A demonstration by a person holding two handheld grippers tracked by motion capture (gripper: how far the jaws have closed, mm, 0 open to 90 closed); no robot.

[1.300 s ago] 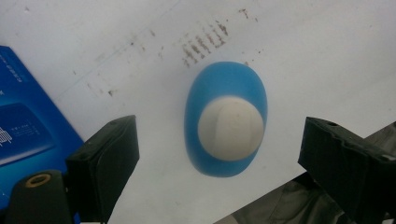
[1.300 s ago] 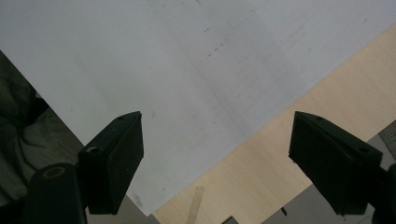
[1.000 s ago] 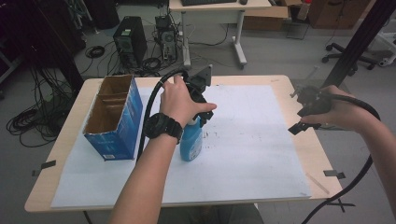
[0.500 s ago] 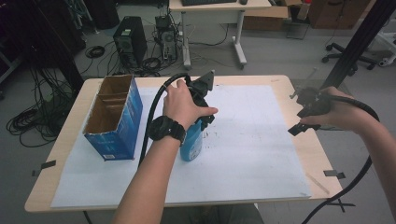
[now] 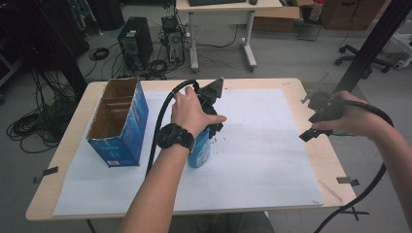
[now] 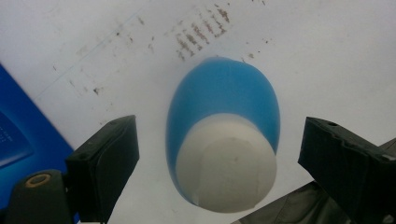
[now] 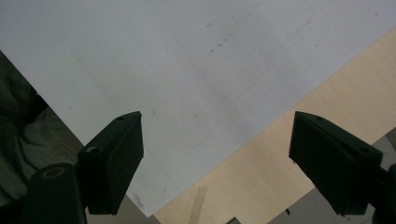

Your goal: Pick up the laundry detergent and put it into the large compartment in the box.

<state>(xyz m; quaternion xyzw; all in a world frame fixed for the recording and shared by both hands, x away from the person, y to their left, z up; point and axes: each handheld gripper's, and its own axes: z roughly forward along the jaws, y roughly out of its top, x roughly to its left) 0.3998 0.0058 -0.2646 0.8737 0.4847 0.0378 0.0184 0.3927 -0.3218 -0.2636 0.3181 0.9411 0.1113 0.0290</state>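
little has shifted in a second: left claw point(image 6: 205, 154) still hangs wide open straight above the upright blue bottle point(image 6: 223, 135); right claw point(image 7: 215, 158), also wide, idles well apart over the counter point(image 7: 299, 154).

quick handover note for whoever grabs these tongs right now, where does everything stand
Left tongs: open, jaws either side of the blue bottle with the white cap, above it, not touching.
Right tongs: open, nothing between the jaws, over the right edge of the white paper.
Things: the bottle stands upright on the paper near the table's middle; the open blue box stands to its left, apart from it.
Done: left tongs lined up over the cap.
Left: probably close on the bottle and lift; the box looks a likely target, but that is a guess.
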